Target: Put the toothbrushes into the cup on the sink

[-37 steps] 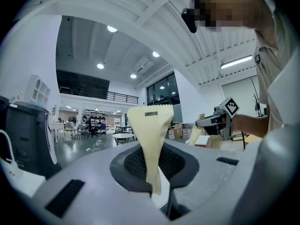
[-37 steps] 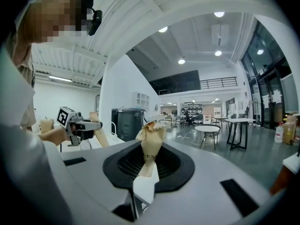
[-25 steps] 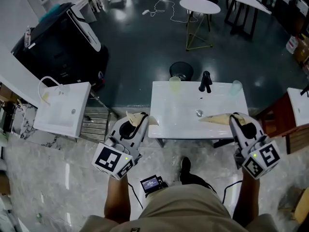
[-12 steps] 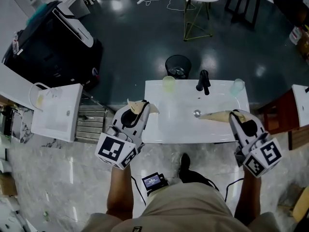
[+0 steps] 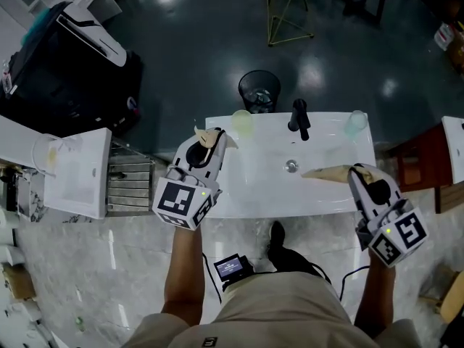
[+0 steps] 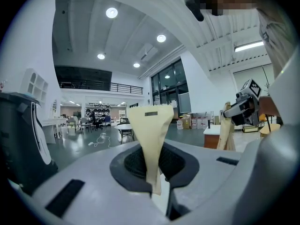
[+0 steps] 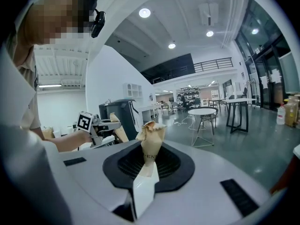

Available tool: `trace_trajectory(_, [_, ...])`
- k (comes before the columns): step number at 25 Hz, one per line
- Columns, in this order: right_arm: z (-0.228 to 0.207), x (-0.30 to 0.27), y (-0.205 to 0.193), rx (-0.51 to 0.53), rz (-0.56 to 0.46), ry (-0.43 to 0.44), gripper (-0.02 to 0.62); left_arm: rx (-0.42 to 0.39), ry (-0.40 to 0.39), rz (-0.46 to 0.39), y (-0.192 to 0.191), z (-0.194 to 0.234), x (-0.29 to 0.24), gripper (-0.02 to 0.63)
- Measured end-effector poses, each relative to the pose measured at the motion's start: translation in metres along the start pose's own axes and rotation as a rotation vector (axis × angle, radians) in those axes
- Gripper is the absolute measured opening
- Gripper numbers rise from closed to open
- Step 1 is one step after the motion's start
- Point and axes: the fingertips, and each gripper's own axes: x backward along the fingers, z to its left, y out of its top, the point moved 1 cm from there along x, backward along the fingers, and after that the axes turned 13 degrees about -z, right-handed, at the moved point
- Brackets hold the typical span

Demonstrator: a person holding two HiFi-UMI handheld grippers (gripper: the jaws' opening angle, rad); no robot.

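Left claw: the left gripper (image 5: 215, 136) had its tan jaws pressed flat together with nothing showing between them; it hung over the sink (image 5: 341, 194) rim, left of the faucet (image 5: 299, 118) and nearer the person
Right claw: the right gripper (image 5: 306, 172) was likewise closed into one tan wedge, crumpled at the tip, with no brush to be seen in it; its tip lay in front of the faucet, just beside the drain (image 5: 291, 167)
Cups: a yellow-green cup (image 5: 241, 122) stood on the back rim just left of the faucet, and a pale blue cup (image 5: 355, 121) stood further off to the faucet's right
Toothbrushes: I could spot none near the faucet or in either claw; the cups were too small to tell what they held
Feel, as I judged it: a toothbrush would be light, stiff and slim, its smooth plastic apt to swivel in a pinch
Where to hold: mid-handle, across the flat faces and clear of the bristles
Cup: it looked light and easily tipped on that glossy rim, so a brush should be lowered in rather than dropped
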Motion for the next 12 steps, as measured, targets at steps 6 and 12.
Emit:
trace_trajectory(6, [-0.03,-0.005,-0.021,-0.027,0.041,-0.027,0.041,-0.025,0.012,0.057,-0.044,0.015,-0.044,0.031])
trace_trajectory(12, [-0.059,-0.021,-0.041,-0.056,0.082,-0.044,0.041,-0.011,0.034,0.087,-0.086,0.038,-0.083,0.031])
